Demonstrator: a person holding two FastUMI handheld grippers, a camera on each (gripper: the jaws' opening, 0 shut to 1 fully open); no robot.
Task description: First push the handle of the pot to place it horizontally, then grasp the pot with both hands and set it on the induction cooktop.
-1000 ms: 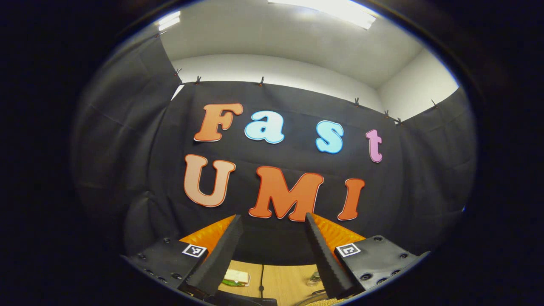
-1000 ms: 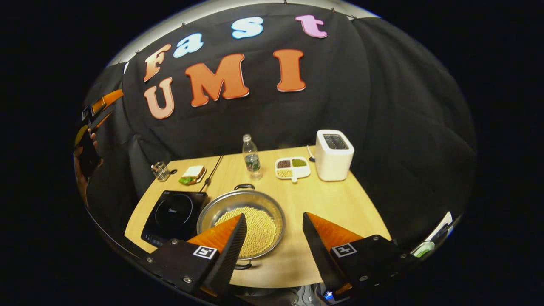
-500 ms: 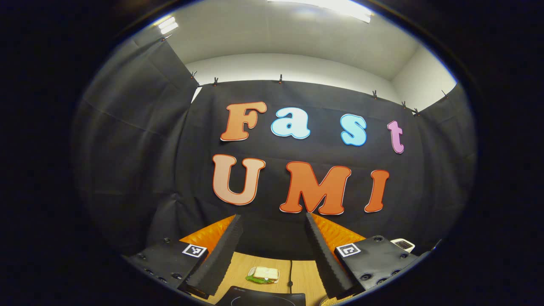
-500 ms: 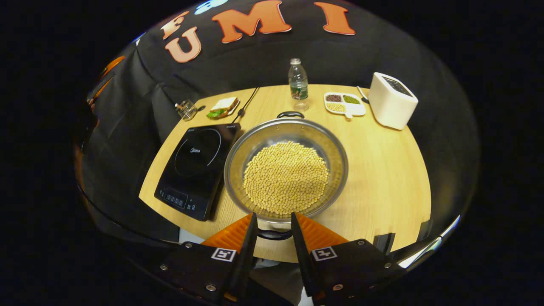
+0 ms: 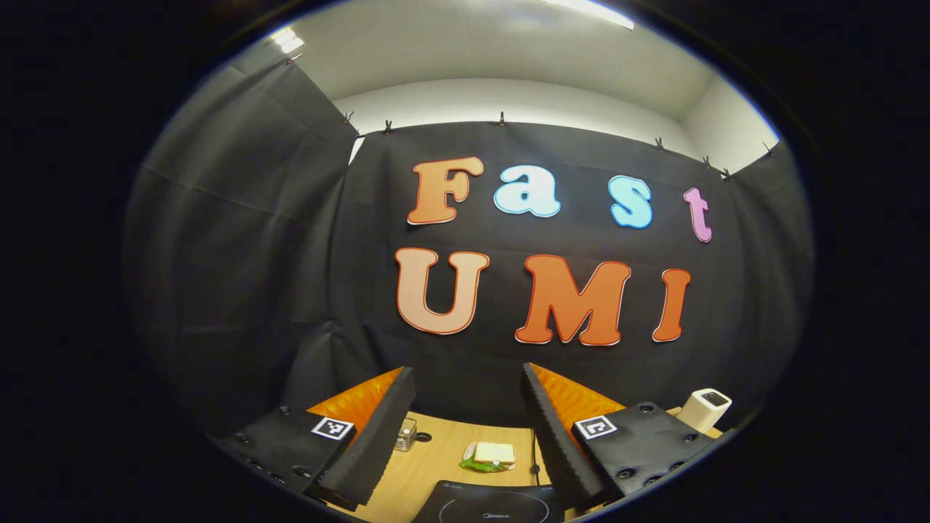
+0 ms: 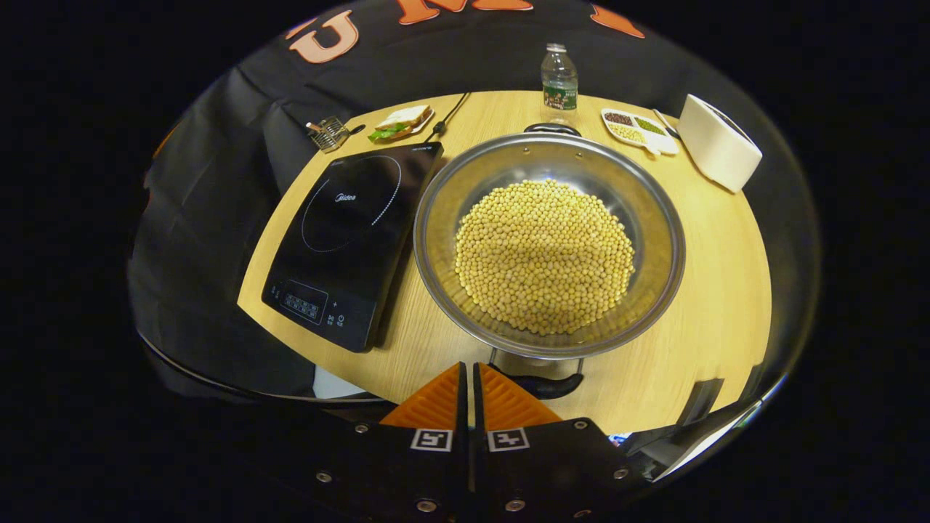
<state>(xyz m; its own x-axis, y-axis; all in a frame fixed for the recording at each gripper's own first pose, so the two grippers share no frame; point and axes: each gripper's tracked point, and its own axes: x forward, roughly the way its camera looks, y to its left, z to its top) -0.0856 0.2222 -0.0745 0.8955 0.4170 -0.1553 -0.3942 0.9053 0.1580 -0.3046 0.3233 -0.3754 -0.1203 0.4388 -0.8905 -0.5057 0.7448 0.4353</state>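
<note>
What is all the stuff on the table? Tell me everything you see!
pot: one, silver, middle of the table, black handles near and far
beans: a heap, pale yellow, inside the pot
induction cooktop: one, black, left of the pot
sandwich: one, white and green, far left
wire holder: one, metal, beside the sandwich
bottle: one, clear, far edge
divided dish: one, white, holding dark, green and yellow bits
toaster: one, white, far right
table: one, light wood
left claw: open, raised toward the wall
right claw: shut, just short of the pot's near handle
</note>
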